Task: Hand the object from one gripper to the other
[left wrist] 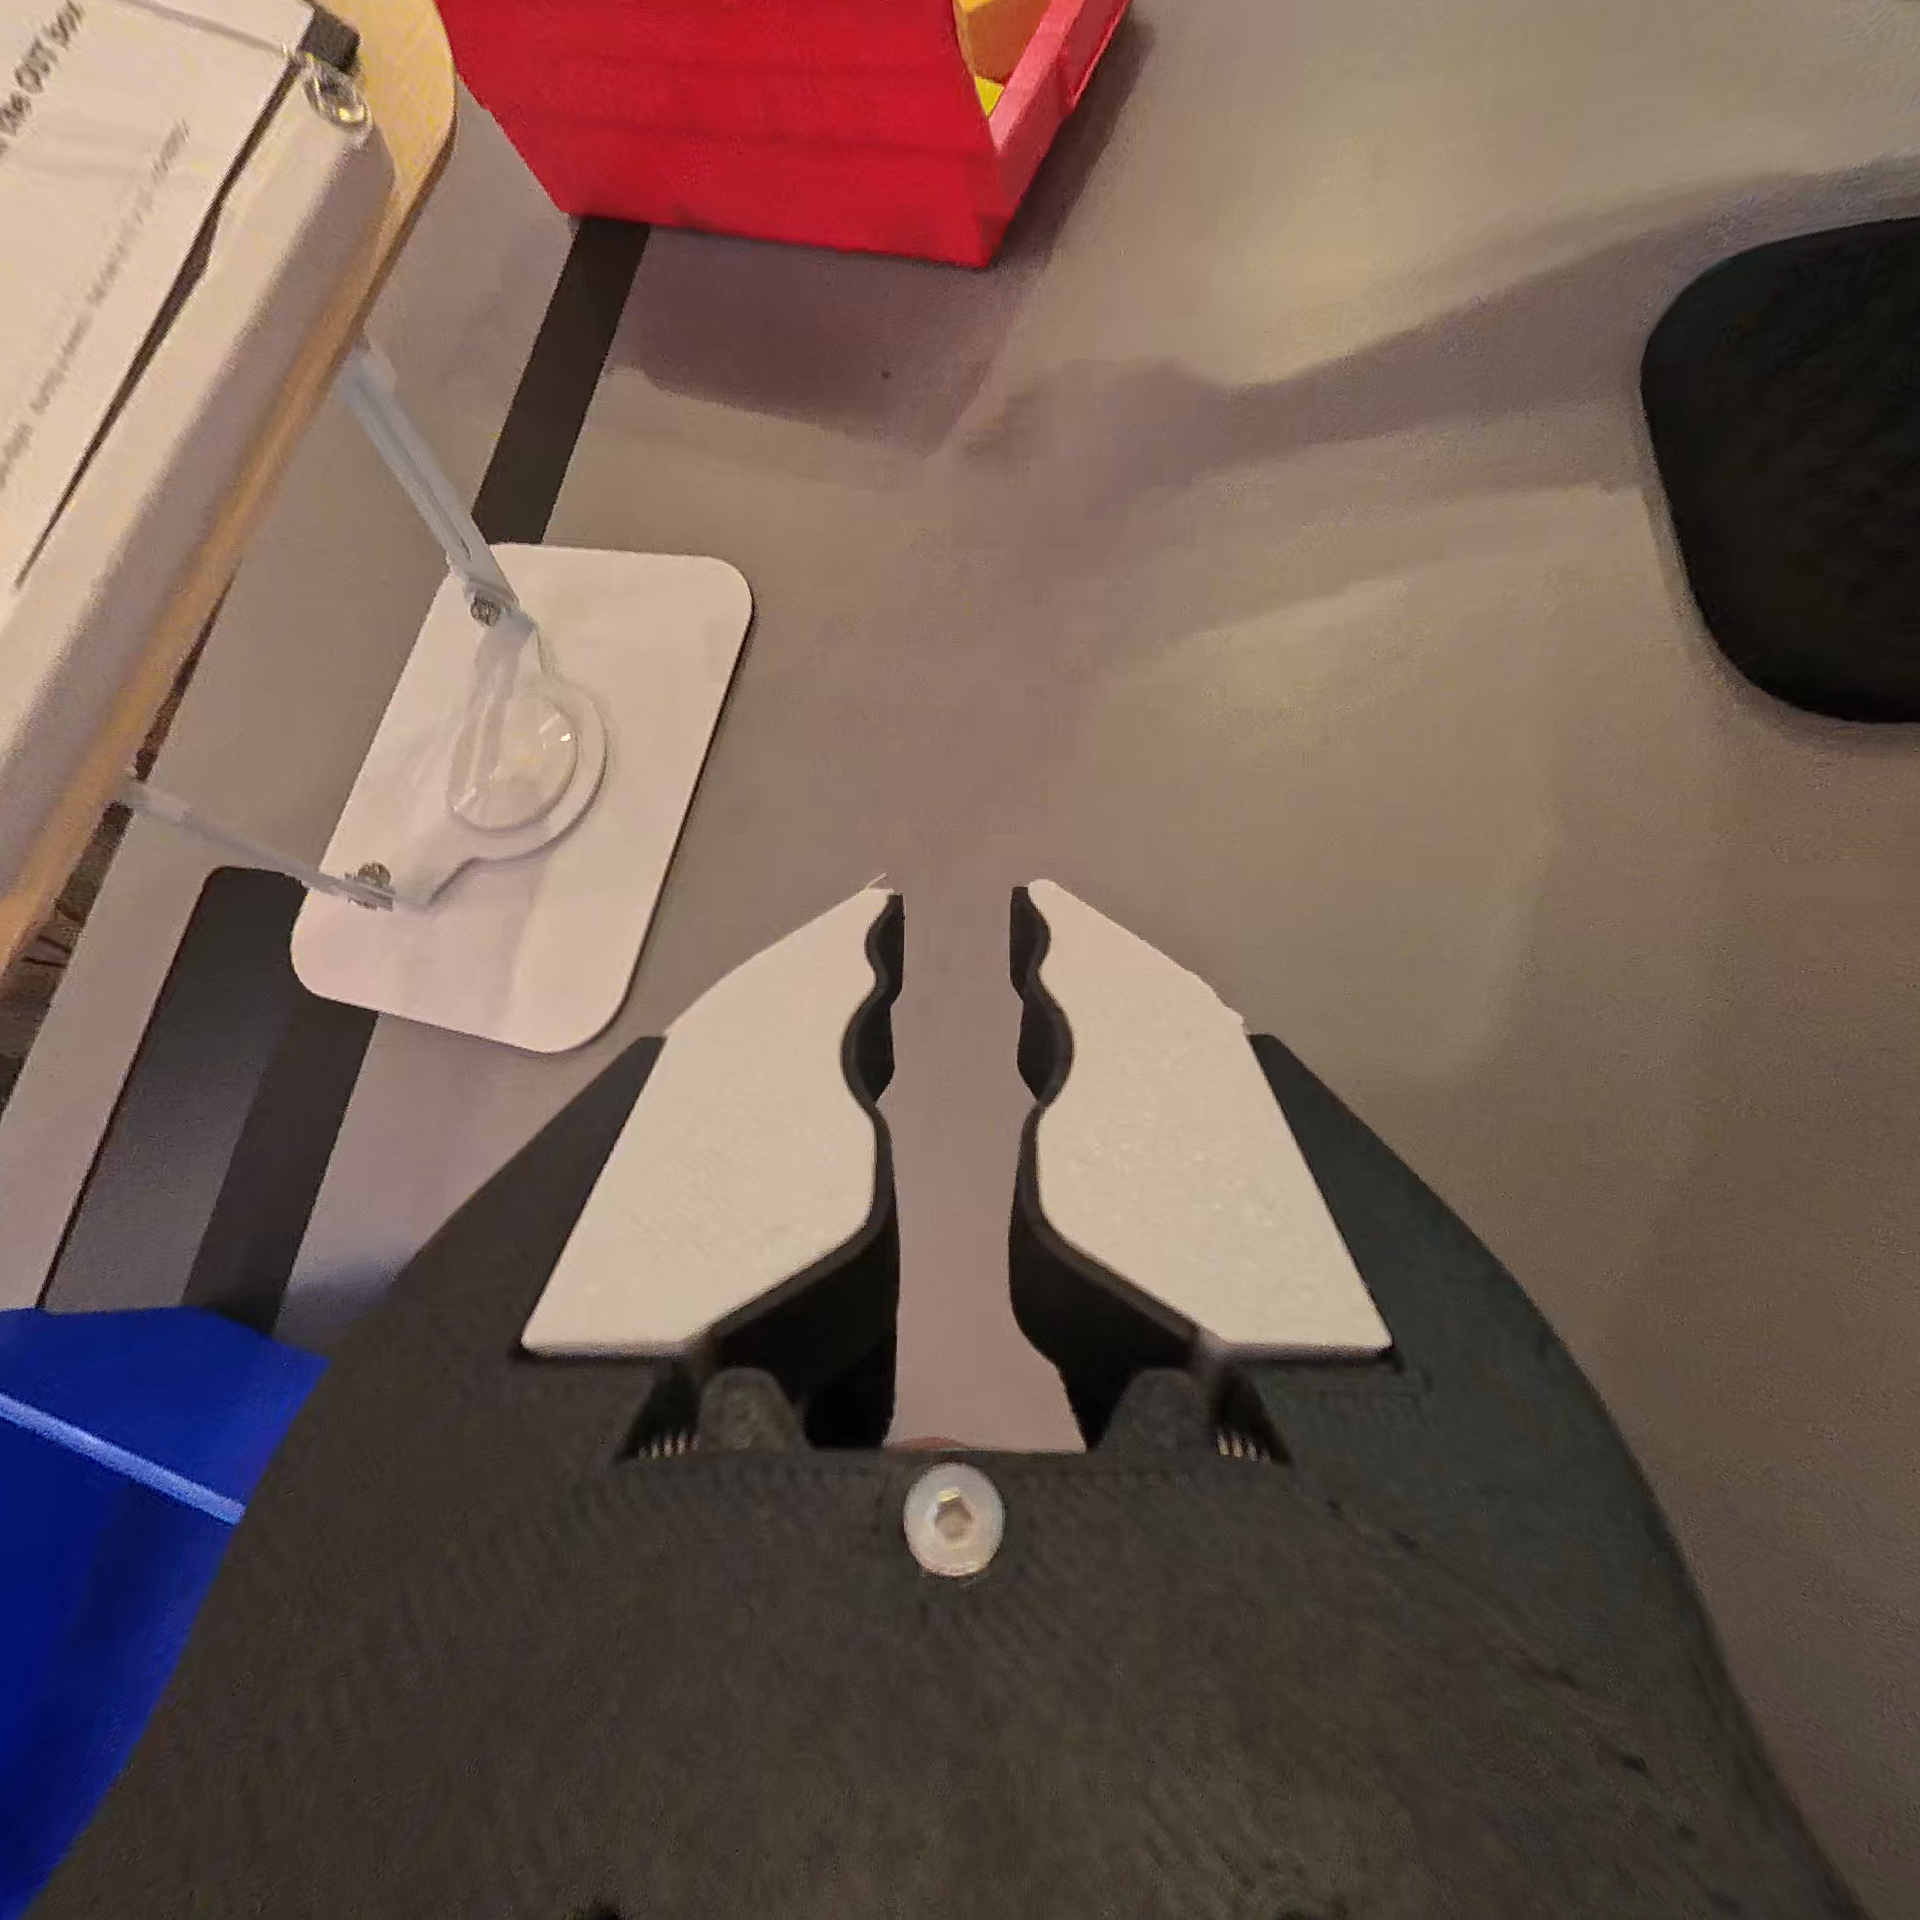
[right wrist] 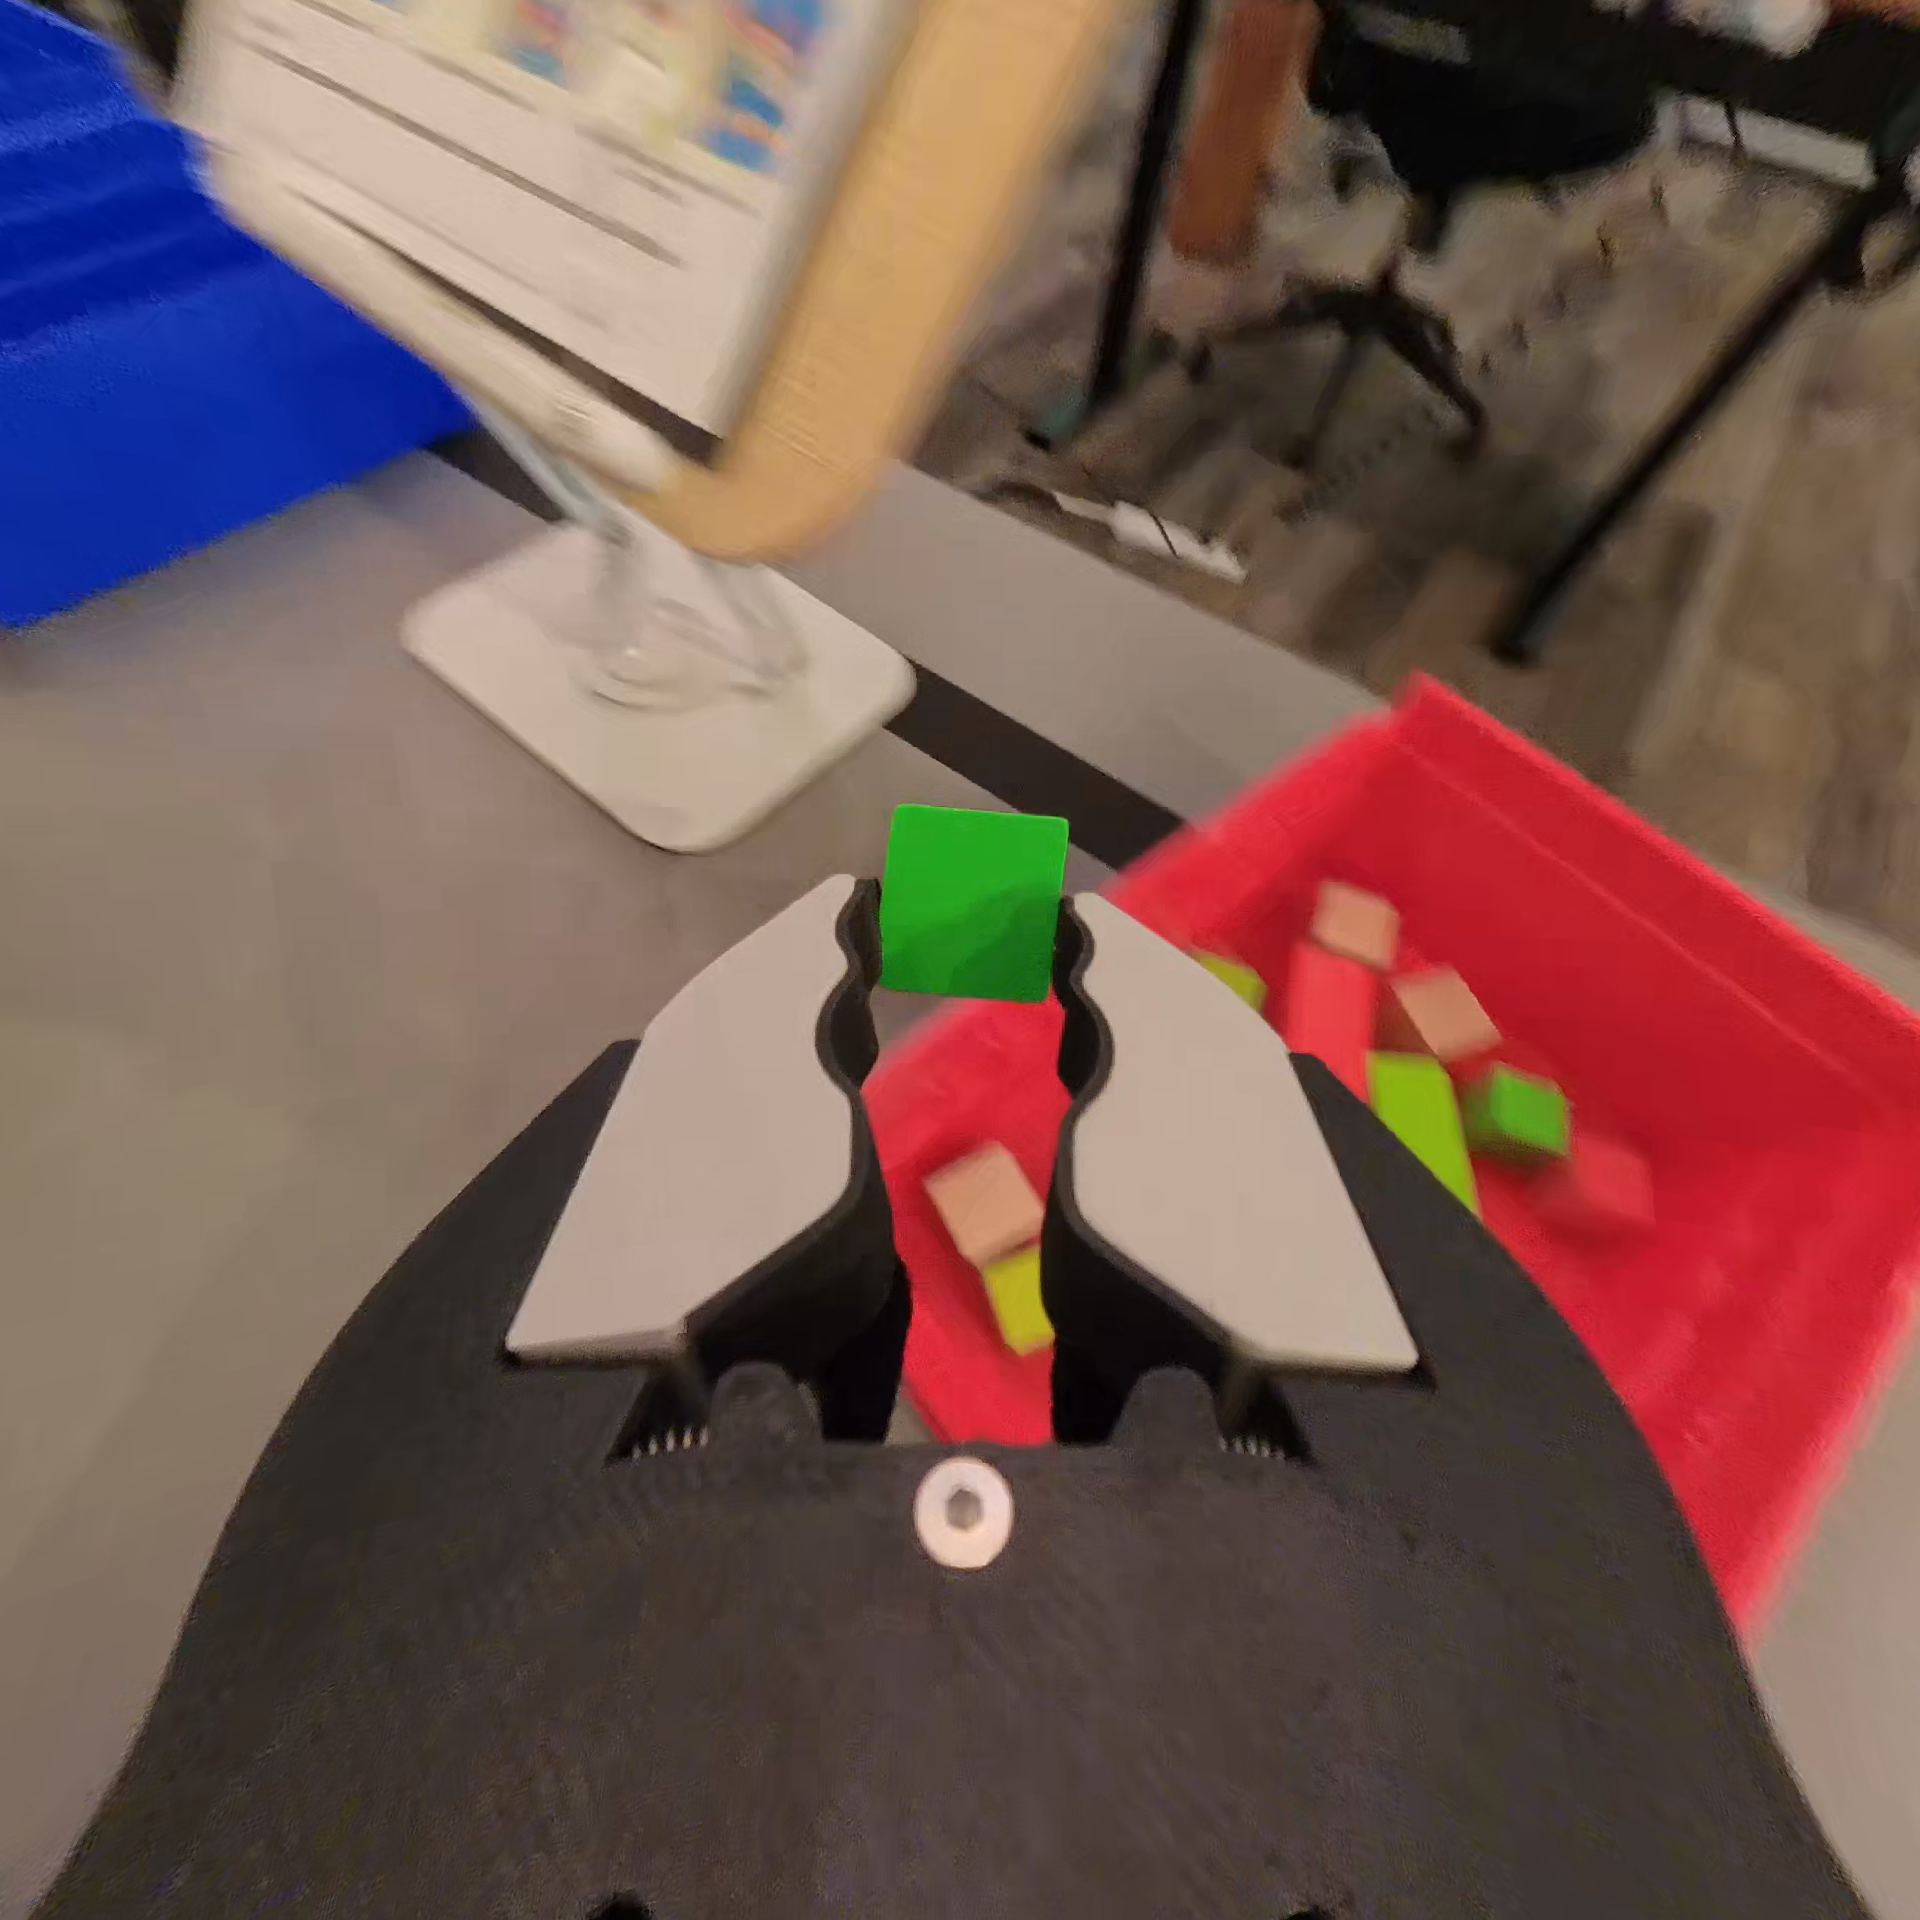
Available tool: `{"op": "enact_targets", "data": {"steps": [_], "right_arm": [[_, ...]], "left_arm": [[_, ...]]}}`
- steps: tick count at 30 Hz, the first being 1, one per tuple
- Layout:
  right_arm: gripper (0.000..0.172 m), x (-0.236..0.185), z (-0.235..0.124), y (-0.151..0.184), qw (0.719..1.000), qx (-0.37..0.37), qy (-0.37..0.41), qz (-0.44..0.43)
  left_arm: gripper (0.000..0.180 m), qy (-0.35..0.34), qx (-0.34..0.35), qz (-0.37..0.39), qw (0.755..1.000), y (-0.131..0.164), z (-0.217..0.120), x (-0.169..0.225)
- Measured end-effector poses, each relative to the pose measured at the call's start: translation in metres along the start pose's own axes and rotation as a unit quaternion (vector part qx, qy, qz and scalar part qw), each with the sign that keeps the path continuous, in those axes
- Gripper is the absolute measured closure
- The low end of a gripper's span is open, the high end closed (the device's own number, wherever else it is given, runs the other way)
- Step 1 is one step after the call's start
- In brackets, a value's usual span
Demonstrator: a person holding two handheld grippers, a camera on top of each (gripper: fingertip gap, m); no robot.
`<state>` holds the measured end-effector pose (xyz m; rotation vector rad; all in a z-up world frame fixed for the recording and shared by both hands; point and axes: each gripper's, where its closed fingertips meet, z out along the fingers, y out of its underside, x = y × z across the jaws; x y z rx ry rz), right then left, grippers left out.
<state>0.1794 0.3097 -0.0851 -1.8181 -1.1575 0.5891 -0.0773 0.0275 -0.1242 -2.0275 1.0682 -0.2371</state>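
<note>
Grey counter [right wrist: 260,935], office floor w/ chair legs behind. Green block [right wrist: 971,906] is pinched at the tips of the right hand-held gripper [right wrist: 966,935], pads pressed on both sides, held above the red bin [right wrist: 1662,883] of mixed blocks. Left hand-held gripper [left wrist: 957,914]: jaws slightly apart, bare, over the counter near the white stand base [left wrist: 582,810].

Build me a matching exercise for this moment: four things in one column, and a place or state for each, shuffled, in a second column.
Things:
1. green block
2. left claw
3. red bin
4. white stand base

Places or states:
A. holds a jumble of small blocks
B. flat on the grey table, carrying a clear arm
C. pinched between the right claw's fingertips
D. open, nothing between its fingers

Pairs: 1-C, 2-D, 3-A, 4-B
</note>
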Motion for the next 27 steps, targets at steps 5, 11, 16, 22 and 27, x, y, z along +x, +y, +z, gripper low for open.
{"op": "enact_targets", "data": {"steps": [5,11,16,22,27], "right_arm": [[0.142,0.099,0.007,0.058,0.986,-0.088,0.114,0.089],[0.142,0.132,0.032,0.099,0.965,-0.181,0.15,0.118],[0.142,0.08,0.056,0.085,0.976,-0.192,0.048,0.094],[0.142,0.042,0.089,0.116,0.958,-0.267,-0.01,0.102],[0.142,0.039,0.096,0.129,0.95,-0.289,-0.009,0.121]], "left_arm": [[0.161,0.003,0.007,-0.02,1.0,0.013,0.002,-0.002],[0.162,0.008,0.017,-0.024,1.0,0.017,0.006,-0.003],[0.162,0.011,0.021,-0.029,0.999,0.022,0.007,-0.006],[0.162,0.016,0.022,-0.036,0.999,0.025,0.011,-0.005],[0.161,0.016,0.014,-0.033,0.999,0.026,0.011,-0.002]]}}
